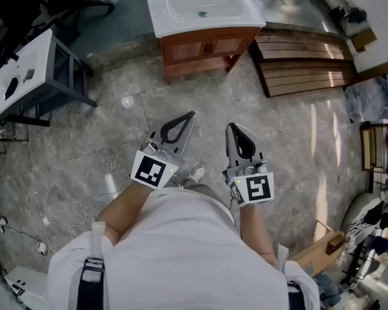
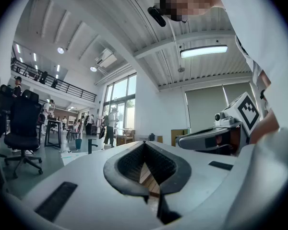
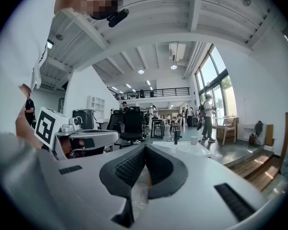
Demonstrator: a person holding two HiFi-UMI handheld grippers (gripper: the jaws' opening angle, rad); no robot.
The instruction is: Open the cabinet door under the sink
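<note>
Grey, glossy stone floor point(image 1: 116, 141) of an open workshop hall, seen steeply from above. At the top centre stands the reddish-brown wooden vanity cabinet point(image 1: 207, 47), carrying a white rectangular sink basin point(image 1: 204, 6). Its two panelled cabinet doors point(image 1: 184, 49) face my position and appear to lie flush with the front, though they are small in the head view. To the right of the cabinet, a dark brown slatted wooden platform point(image 1: 304, 63) lies on the floor. At the far left, a white board with cut-outs point(image 1: 22, 73) rests on a dark metal frame.

I hold both tools low, in front of a white shirt point(image 1: 181, 250) and well apart from the cabinet. The left gripper point(image 1: 190, 115) points up and to the right, and the right gripper point(image 1: 230, 126) sits just beside it. In the left gripper view, the left gripper's point(image 2: 144, 143) black ribbed pads meet at the tip with nothing pinched between them. In the right gripper view, the right gripper point(image 3: 145, 146) is likewise pressed together and empty.
</note>
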